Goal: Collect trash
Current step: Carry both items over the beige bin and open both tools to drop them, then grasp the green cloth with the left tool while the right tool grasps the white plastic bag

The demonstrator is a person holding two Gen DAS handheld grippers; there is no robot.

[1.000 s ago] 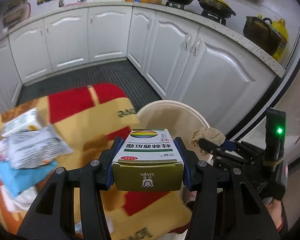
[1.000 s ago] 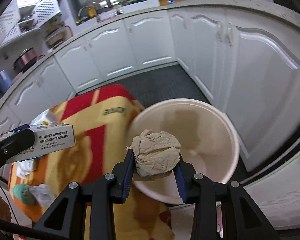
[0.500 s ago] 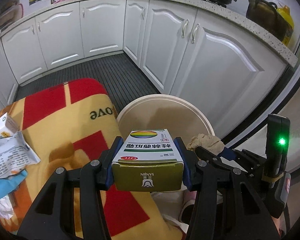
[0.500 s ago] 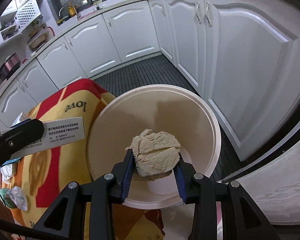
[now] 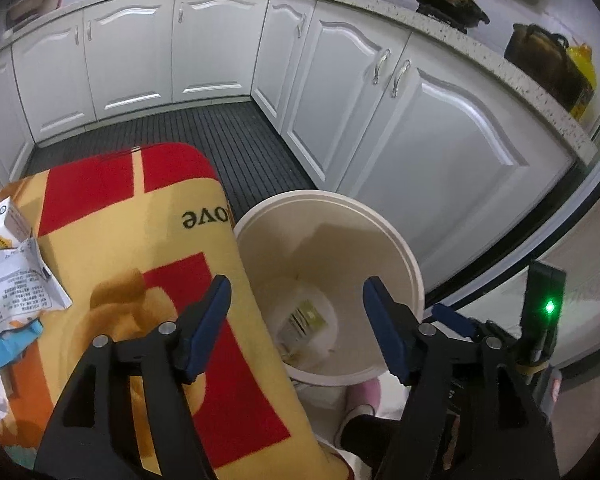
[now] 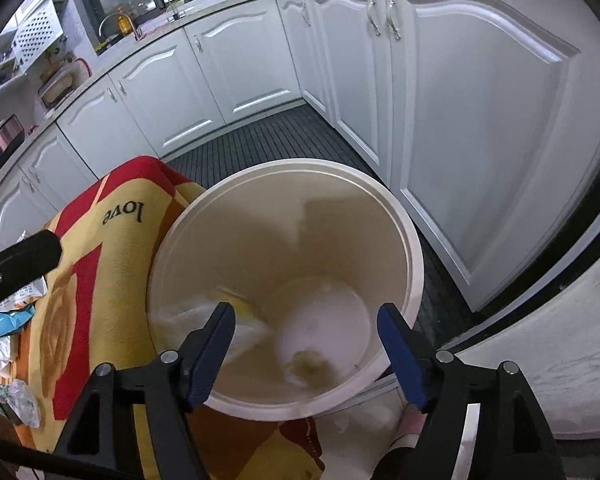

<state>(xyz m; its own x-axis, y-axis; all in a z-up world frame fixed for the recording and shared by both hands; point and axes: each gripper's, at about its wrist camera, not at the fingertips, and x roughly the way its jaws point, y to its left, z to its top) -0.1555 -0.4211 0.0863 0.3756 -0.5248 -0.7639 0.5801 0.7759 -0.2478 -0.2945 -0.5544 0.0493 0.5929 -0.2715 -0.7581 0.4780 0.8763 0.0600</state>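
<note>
Two hand-held grippers hang over a cream bucket (image 6: 414, 264) standing on the dark kitchen floor, each with its jaws just opened and nothing between the blue pads.

In the left wrist view, leaflets and a small white box (image 5: 4, 222) lie at the left edge of the frame on a counter draped in a red-and-yellow cloth (image 5: 112, 240) printed with the word "love". At lower centre the left hand-held gripper (image 5: 296, 320) stands apart, straddling the cloth's edge and the bucket's rim. Between its fingers, down on the bucket's floor, lies the medicine box (image 5: 304, 316), blurred. At lower right, part of the right hand-held gripper (image 5: 452, 318) shows, beside a green indicator light (image 5: 550, 306).

In the right wrist view, one black finger of the left hand-held gripper (image 6: 20, 258) enters at the left edge above the cloth, with a blue packet (image 6: 4, 322) and crumpled wrappers (image 6: 18, 400) below it. At centre the bucket fills the frame; a blurred white and yellow shape rests against its lower left wall, and the crumpled brown paper wad (image 6: 310, 364) sits on the bottom. The right hand-held gripper (image 6: 306, 330) spans the near rim, jaws wide. White cabinet doors (image 6: 480, 120) fill the right side.
</note>
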